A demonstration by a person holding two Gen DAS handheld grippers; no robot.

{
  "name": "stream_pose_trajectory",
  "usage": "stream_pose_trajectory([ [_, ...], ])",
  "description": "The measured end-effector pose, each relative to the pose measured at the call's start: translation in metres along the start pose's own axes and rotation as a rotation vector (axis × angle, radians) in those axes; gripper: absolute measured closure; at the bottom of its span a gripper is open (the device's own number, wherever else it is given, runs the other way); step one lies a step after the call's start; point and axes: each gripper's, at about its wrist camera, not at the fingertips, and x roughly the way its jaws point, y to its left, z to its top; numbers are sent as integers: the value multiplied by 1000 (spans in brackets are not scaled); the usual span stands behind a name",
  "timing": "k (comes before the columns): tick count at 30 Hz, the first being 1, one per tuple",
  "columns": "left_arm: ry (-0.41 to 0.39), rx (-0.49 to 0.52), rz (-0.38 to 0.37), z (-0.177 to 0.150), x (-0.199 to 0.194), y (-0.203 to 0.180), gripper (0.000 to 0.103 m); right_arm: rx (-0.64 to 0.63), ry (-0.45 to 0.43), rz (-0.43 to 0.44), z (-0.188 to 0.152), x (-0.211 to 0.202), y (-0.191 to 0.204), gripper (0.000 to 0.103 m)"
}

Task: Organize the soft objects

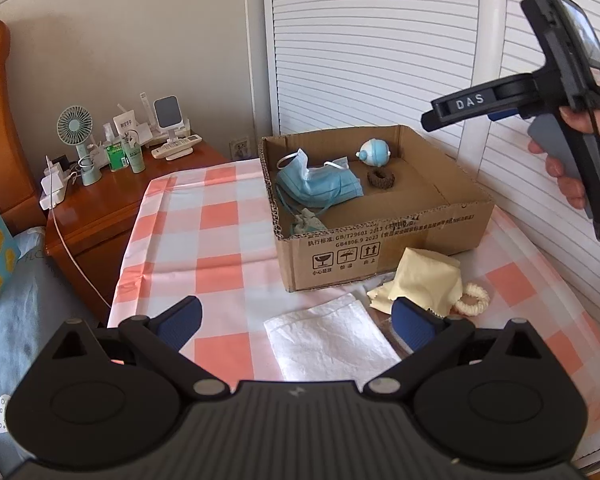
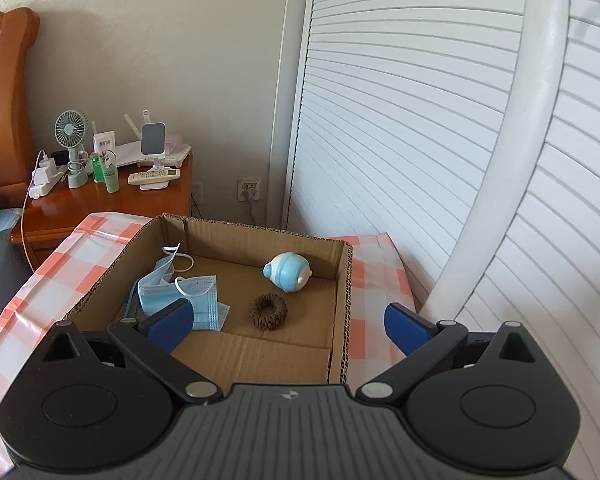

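Scene, left to right. A wooden nightstand (image 1: 112, 196) carrying a small fan (image 1: 74, 124) stands at far left, clear of the work area.

The left claw (image 1: 296, 322) hovers low over the near edge of the desk (image 1: 220, 216), jaws spread wide, nothing between them. A white folded cloth (image 1: 328, 340) lies flat directly ahead of it, between the two fingers as this camera sees them. Its long axis runs away from the claw, toward the box.

Right of that cloth lie a crumpled yellow cloth (image 1: 424, 276) and a cream scrunchie (image 1: 474, 300), touching each other, just in front of the cardboard box (image 1: 380, 248).

The box already holds blue face masks (image 2: 180, 292), a brown scrunchie (image 2: 269, 311) and a blue-and-white squeeze toy (image 2: 287, 271).

The right claw (image 2: 290, 326) is held above the box, jaws fully wide and empty, pointing down into it. A hand (image 1: 572, 164) grips its handle at far right.

Judgement: three soft items remain outside the box. The left claw is nearer all of them. The white cloth is the direct target; a short descent should bring the fingers across its narrow width.
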Motion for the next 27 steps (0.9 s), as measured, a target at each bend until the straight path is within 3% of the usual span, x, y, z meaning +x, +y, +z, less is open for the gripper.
stream_pose_trajectory([
  [7,13,-27,15,-8,-6,5,2,20,34,0,-48,-33,-2,0],
  [13,28,-37,10,-17,-5,3,2,98,99,6,-108,-40,-8,0],
  [16,36,-36,6,-19,-2,0,2,109,122,-31,-133,-38,-8,0],
  [19,52,-36,6,-21,2,-1,2,92,157,-70,-147,-31,-7,0],
  [27,109,-19,-9,-27,21,-9,2,73,236,-12,-173,-13,5,0],
])
